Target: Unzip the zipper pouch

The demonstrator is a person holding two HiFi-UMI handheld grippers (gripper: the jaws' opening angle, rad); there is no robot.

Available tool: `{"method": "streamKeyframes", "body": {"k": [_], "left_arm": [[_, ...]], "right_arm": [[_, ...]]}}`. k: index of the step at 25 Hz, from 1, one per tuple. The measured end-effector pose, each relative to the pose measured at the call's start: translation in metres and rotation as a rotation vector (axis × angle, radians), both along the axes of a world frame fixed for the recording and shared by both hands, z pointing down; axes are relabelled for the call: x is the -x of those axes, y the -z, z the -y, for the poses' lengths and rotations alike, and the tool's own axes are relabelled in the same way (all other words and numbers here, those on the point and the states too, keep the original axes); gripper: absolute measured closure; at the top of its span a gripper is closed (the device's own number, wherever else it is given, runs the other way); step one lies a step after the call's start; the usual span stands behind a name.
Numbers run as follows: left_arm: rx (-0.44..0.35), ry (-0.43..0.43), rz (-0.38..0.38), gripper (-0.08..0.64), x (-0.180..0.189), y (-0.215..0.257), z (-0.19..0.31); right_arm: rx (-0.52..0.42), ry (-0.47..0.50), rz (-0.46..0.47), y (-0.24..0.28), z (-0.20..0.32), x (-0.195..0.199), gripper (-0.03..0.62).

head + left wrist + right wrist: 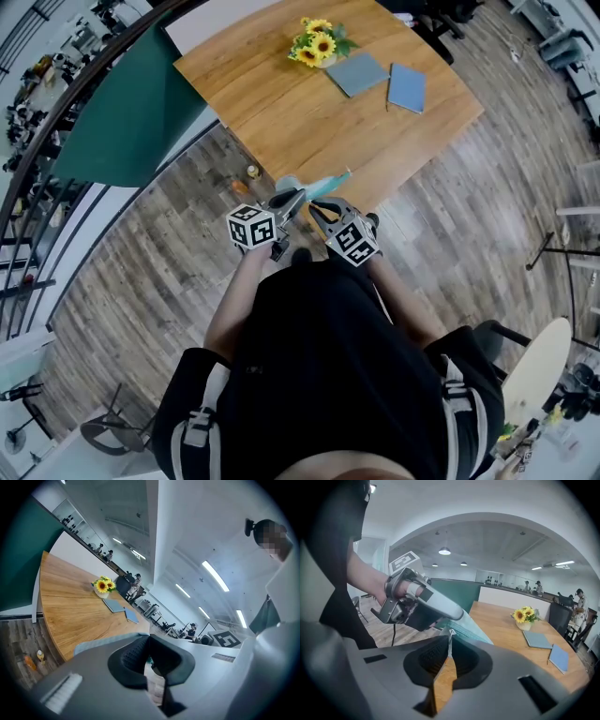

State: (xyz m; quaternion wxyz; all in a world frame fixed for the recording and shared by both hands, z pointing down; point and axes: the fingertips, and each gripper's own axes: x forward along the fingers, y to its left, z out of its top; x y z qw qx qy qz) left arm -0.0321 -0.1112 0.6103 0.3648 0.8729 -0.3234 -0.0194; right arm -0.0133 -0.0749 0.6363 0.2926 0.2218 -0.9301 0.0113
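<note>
One zipper pouch (328,181) is clamped by the left gripper (297,196), its pull (450,637) pinched by the right gripper (315,206); two blue pads (357,73) are seen upper right.

The table (281,103) is matt wood, the pouch (328,180) translucent.

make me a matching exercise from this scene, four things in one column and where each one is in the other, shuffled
Things:
1. sunflowers
2. zipper pouch
3. zipper pull
4. two blue notebooks

Places:
A. between the jaws of the right gripper
B. lying flat on the table, beside the flowers
C. standing at the table's far edge
D. held in the air, one end in the left gripper

Pairs: 1-C, 2-D, 3-A, 4-B
</note>
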Motion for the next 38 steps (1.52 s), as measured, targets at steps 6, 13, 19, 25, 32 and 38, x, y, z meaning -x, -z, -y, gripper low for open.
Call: {"method": "streamKeyframes", "body": {"k": [6,13,19,25,32,38], "left_arm": [[0.017,0.035,-0.056,0.554,0.006,0.002,0.001],[0.051,0.083,-0.096,0.552,0.016,0.000,0.001],[0.070,0.087,-0.106,0.552,0.021,-0.008,0.000],[0.077,0.112,-0.126,0.552,0.027,-0.005,-0.005],[0.072,0.129,-0.146,0.554,0.033,0.001,-0.007],[0.066,0.118,-0.145,0.554,0.033,0.006,-0.012]], "right_arm": [[-0.020,0.007,0.019,0.008,0.004,0.002,0.583],[-0.018,-0.031,-0.009,0.010,0.009,0.002,0.583],[-0.015,-0.067,0.006,0.009,0.010,0.003,0.584],[-0.016,-0.055,-0.009,0.011,0.012,0.004,0.584],[-0.032,-0.050,-0.005,0.015,0.017,0.010,0.583],[-0.024,-0.076,0.002,0.016,0.019,0.006,0.584]]}}
